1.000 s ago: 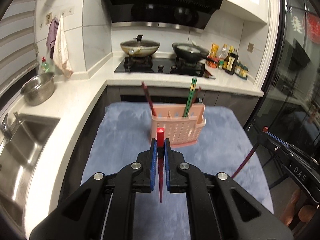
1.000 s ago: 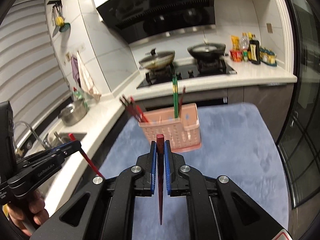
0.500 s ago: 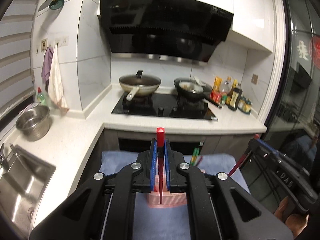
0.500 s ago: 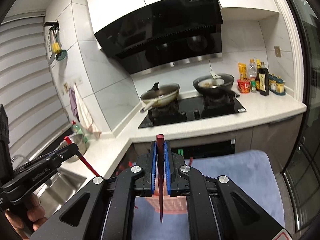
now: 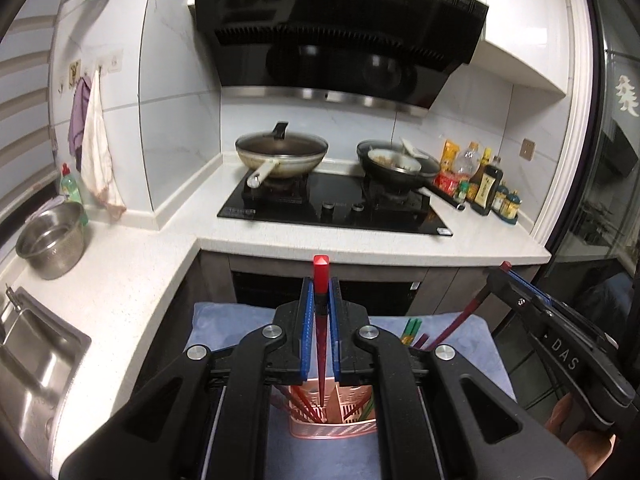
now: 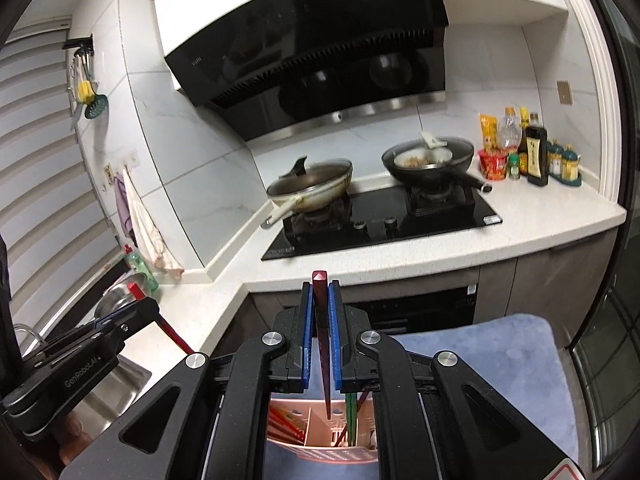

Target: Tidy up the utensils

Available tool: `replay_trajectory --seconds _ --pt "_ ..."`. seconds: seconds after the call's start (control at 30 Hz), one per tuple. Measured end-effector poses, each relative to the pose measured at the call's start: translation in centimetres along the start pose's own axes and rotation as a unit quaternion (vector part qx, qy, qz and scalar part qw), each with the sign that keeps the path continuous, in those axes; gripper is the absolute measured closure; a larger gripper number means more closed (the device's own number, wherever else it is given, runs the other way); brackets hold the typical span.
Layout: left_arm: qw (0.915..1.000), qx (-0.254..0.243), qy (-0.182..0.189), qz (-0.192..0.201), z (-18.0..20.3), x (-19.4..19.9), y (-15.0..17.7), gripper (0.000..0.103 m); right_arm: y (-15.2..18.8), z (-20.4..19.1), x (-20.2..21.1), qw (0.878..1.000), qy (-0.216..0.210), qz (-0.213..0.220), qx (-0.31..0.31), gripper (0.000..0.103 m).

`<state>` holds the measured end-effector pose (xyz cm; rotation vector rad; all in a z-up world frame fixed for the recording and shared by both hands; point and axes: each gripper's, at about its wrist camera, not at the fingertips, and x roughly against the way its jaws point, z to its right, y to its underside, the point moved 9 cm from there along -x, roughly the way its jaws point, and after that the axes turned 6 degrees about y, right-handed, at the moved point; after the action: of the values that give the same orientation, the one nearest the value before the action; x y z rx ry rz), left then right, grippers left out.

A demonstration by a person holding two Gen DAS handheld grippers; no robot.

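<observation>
Left gripper: jaws narrow, blue pads clamped on a bright red chopstick, square-section top end sticking up past the pads, tapered tip hanging over the pink basket. Right gripper: jaws equally narrow, clamped on a dark maroon chopstick, same square top and taper, tip over the same basket, here. Basket is pink slotted plastic with dividers, sitting on a blue fleecy mat over the surface, near its far edge by the white speckled counter. It holds red chopsticks leaning in the left compartment and green chopsticks upright further right. Right view shows the other gripper's black body at the left edge lettered "GenRoboLAI", fingers of a hand under it. Left view shows the right gripper's body at the right edge reading "DAS", the rest hidden. Beyond: glossy black range hood, black glass hob, lidded wok with pale handle, black pan with food, sauce bottles with unreadable labels, steel bowl, steel sink.
</observation>
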<state>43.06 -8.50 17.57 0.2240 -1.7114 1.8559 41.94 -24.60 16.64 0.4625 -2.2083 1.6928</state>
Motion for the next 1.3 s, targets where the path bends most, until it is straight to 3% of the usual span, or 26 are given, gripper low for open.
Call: replay_trajectory --seconds 0.37,0.7,0.83,1.0,1.13,1.3 --pt "0.9989 0.014 -0.005 -0.044 -1.6 -4.2 3.5 0.096 5.0 0.6 -4.1 0.998 0.013 -0.052 0.012 0.096" --pt "0.9985 0.018 -0.007 -0.051 -1.9 -5.3 4.5 0.095 6.4 1.4 -5.4 0.997 0.026 -0.068 0.014 0.096" --pt "0.9989 0.009 -0.020 -0.041 -1.6 -4.7 4.4 0.065 6.4 1.5 -5.1 0.997 0.027 -0.066 0.011 0.091" --pt "0.9989 -0.005 -0.033 -0.032 -1.5 -3.5 4.6 0.057 6.6 1.2 -4.4 0.997 0.029 -0.065 0.018 0.090" --pt "0.9984 -0.012 -0.046 -0.031 -1.5 -2.0 5.8 0.052 7.6 1.0 -2.9 0.997 0.026 -0.068 0.015 0.075" --pt "0.9969 -0.021 -0.061 -0.045 -1.6 -0.4 8.3 0.051 10.2 0.9 -0.4 0.996 0.028 -0.079 0.019 0.072"
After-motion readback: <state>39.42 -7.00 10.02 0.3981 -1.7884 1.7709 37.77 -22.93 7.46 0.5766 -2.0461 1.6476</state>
